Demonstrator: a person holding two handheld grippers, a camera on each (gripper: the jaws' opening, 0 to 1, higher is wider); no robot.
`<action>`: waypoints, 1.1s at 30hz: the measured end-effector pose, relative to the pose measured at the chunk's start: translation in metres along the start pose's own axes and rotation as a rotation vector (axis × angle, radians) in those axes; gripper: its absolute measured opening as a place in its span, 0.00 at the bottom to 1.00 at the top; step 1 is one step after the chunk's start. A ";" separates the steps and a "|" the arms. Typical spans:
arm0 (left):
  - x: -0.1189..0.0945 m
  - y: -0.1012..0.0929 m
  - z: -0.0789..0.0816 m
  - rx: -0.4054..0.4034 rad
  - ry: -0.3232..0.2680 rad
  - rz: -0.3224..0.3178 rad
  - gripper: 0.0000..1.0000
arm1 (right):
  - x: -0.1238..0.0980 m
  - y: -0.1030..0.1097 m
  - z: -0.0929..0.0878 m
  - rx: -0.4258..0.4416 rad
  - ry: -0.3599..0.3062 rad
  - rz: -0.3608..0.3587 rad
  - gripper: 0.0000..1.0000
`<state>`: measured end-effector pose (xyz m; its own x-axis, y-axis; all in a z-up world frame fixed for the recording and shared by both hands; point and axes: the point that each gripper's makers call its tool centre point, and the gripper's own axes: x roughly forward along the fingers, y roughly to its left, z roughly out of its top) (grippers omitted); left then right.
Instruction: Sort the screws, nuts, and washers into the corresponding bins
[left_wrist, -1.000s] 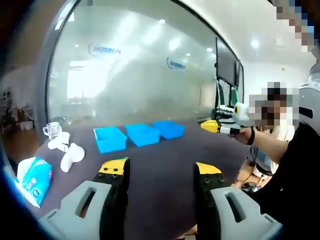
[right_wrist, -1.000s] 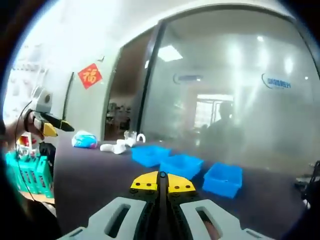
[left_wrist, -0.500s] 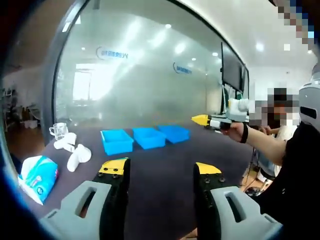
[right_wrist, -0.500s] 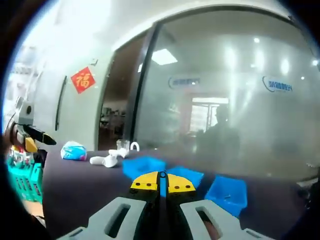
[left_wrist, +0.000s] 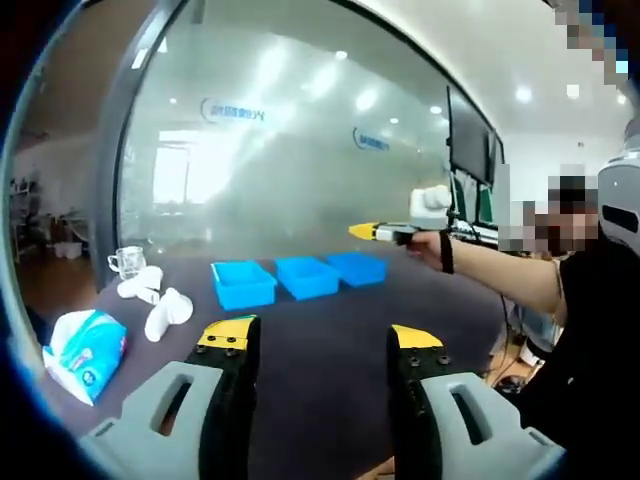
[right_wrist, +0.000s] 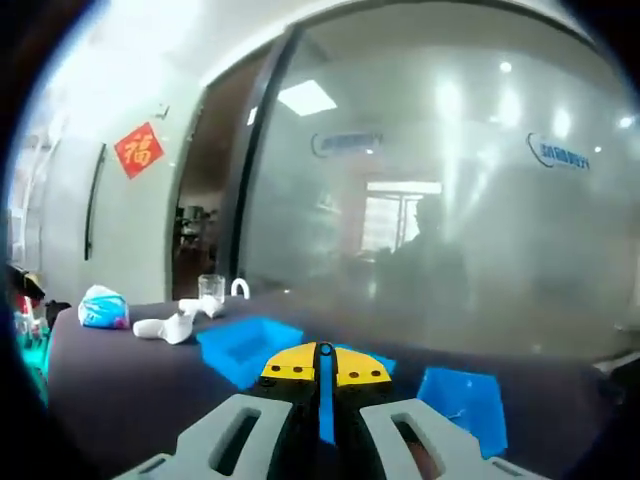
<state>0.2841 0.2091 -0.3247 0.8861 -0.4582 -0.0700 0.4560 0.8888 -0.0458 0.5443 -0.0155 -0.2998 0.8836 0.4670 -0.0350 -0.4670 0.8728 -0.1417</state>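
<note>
Approach step, I judge: right gripper (right_wrist: 322, 362), jaws pressed together on nothing visible, nears the blue bins (left_wrist: 298, 277); left gripper (left_wrist: 322, 345) gapes wide, hardware unlocated

Light: bright ceiling spots | Glare: hazy reflections across frosted glass wall (left_wrist: 300, 150) | Blur: soft overall | Edges: strong fisheye bending

Frosted glass wall (left_wrist: 300, 160); ceiling lights; dark table (left_wrist: 320, 330)

The right gripper (right_wrist: 322, 368), its jaws pressed together, hangs above blue bins (right_wrist: 245, 345) on the dark table (right_wrist: 110, 385).
</note>
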 end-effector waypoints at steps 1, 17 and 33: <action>-0.001 0.001 0.000 0.000 -0.001 0.001 0.49 | 0.005 -0.001 -0.001 -0.004 0.004 -0.006 0.01; -0.010 0.005 0.004 0.004 -0.010 0.031 0.49 | 0.060 -0.010 -0.015 0.040 0.071 -0.062 0.02; -0.013 0.006 0.006 0.005 -0.012 0.044 0.49 | 0.081 0.004 -0.018 -0.002 0.090 -0.021 0.24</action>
<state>0.2753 0.2204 -0.3183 0.9060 -0.4189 -0.0600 0.4173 0.9080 -0.0375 0.6142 0.0232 -0.3213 0.8927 0.4341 -0.1209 -0.4485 0.8819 -0.1450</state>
